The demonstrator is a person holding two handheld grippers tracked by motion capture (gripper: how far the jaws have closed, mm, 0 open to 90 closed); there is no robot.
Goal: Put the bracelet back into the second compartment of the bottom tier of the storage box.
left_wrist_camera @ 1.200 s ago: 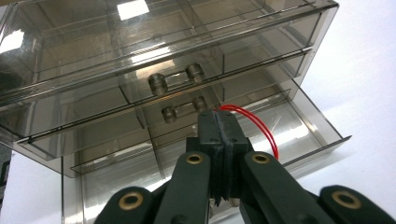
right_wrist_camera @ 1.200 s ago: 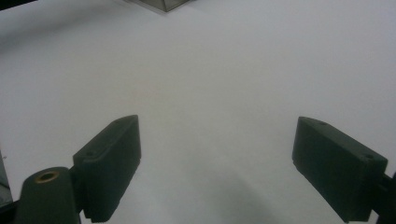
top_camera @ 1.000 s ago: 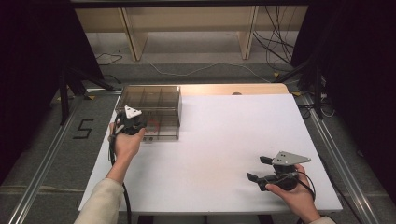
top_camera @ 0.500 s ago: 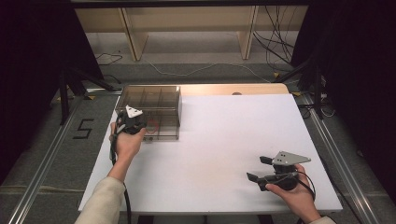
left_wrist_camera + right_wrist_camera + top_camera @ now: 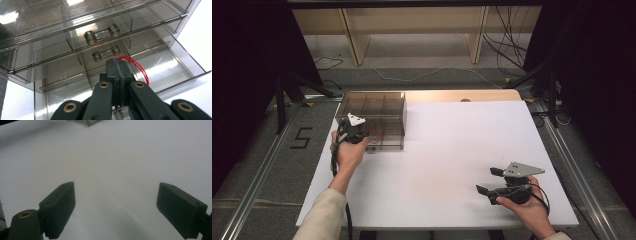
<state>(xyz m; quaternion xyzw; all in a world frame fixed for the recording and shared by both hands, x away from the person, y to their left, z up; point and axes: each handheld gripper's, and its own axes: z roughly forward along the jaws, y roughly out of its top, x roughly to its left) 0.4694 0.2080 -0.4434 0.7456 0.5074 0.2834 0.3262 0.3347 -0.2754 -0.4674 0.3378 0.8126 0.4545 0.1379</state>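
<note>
Holding left gripper [image 5: 117, 65] jaws fully closed on thin red loop [image 5: 140, 68] over pulled-out bottom drawer [image 5: 175, 65] of smoky transparent plastic cabinet [image 5: 377, 107] at 10 o'clock, apparently for stowing; parking wide-open, empty right gripper [image 5: 487, 180] at 5 o'clock on white table [image 5: 452, 150], clear of work.

A clear smoky plastic drawer cabinet [image 5: 374, 117] stands at the upper left of the white table in the high view, near the far left corner. In the left gripper view it spans the upper frame, tilted: stacked see-through drawers, two of them each bearing a clear handle bar on two round posts, one handle [image 5: 102, 34] above the other [image 5: 106, 53]. The lowest drawer [image 5: 165, 67] is pulled out. A thin red loop [image 5: 136, 66] lies in it, right of centre.
</note>
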